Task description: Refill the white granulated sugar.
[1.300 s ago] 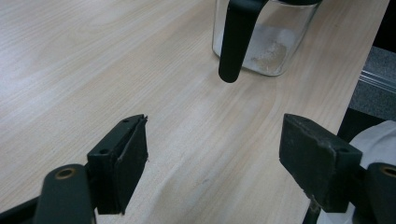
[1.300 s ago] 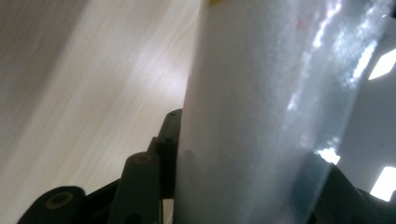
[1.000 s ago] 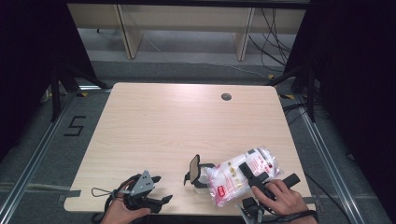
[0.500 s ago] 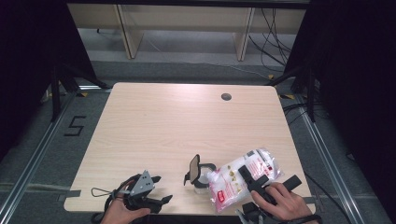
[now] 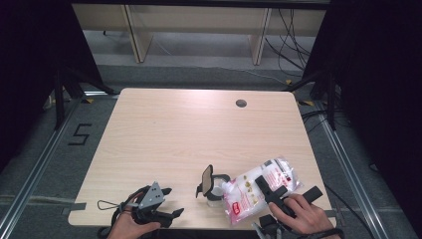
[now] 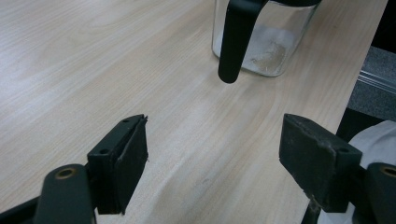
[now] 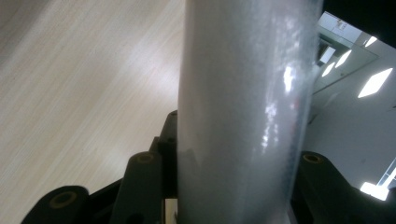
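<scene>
Two grippers work near the front edge of the pale wooden table (image 5: 174, 134), and the pouring that seems to be in hand turns on how the bag lies to the jar. The right gripper (image 5: 271, 191) is clamped across a clear plastic bag of white grains with a red label (image 5: 259, 186); in the right gripper view the frosted plastic (image 7: 243, 112) fills the gap between the two black jaws, which press on it from either side. The bag's long axis runs on a slant in the high view, from its upper end toward the table's right edge down to its lower end at the front, close to the jar.

That small clear glass jar with a black handle and a flipped-up black lid (image 5: 213, 185) stands upright just left of the bag, between the two hands. I cannot tell whether the bag's lower corner touches the rim or only comes near it. A thin layer of white grains lies on the jar's bottom (image 6: 268, 51).

The left gripper (image 5: 164, 205) rests on the table, jaws wide apart with only bare wood between them. The jar lies ahead of those jaws and a little right, its handle (image 6: 236, 37) turned toward them. The right hand is much the nearer to the bag, so the coming tilt is likely its work.
</scene>
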Motion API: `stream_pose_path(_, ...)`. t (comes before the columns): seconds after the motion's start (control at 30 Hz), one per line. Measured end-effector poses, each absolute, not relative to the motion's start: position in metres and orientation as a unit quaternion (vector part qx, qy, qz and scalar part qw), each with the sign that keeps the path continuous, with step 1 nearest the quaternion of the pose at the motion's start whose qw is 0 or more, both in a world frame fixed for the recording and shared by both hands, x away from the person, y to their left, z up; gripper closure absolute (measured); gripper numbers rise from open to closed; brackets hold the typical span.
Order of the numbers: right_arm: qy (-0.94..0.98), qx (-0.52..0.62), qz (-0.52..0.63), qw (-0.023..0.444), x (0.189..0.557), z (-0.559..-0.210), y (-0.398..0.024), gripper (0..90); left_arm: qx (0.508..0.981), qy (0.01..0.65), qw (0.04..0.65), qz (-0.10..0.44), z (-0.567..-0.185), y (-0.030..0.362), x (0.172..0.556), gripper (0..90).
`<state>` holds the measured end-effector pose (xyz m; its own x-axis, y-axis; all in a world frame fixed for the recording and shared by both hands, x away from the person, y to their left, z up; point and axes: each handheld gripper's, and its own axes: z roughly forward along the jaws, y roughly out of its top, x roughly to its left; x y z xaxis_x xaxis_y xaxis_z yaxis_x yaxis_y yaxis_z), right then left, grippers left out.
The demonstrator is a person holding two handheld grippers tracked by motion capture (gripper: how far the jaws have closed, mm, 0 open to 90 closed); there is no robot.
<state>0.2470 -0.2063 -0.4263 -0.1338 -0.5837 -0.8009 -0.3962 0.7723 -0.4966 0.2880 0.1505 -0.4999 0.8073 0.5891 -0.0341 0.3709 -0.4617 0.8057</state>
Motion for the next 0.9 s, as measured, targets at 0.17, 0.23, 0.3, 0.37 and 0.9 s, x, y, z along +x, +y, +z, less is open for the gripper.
stream_pose_path(0.17, 0.748, -0.326, -0.077, 0.572, 0.245, -0.426, -0.204, 61.3, 0.851, 0.27, 0.43, 0.132, -0.498, 0.152, 0.29, 23.4)
stream_pose_path(0.23, 0.746, -0.334, -0.084, 0.57, 0.245, -0.425, -0.203, 61.3, 0.844, 0.282, 0.438, 0.129, -0.499, 0.151, 0.288, 23.3)
stream_pose_path(0.3, 0.745, -0.334, -0.084, 0.571, 0.244, -0.423, -0.203, 61.3, 0.847, 0.272, 0.437, 0.133, -0.498, 0.152, 0.289, 23.1)
stream_pose_path(0.37, 0.749, -0.322, -0.081, 0.573, 0.243, -0.423, -0.203, 61.3, 0.839, 0.29, 0.444, 0.123, -0.5, 0.15, 0.288, 23.0)
stream_pose_path(0.9, 0.738, -0.361, -0.102, 0.561, 0.243, -0.416, -0.198, 61.4, 0.843, 0.282, 0.438, 0.133, -0.496, 0.15, 0.283, 22.5)
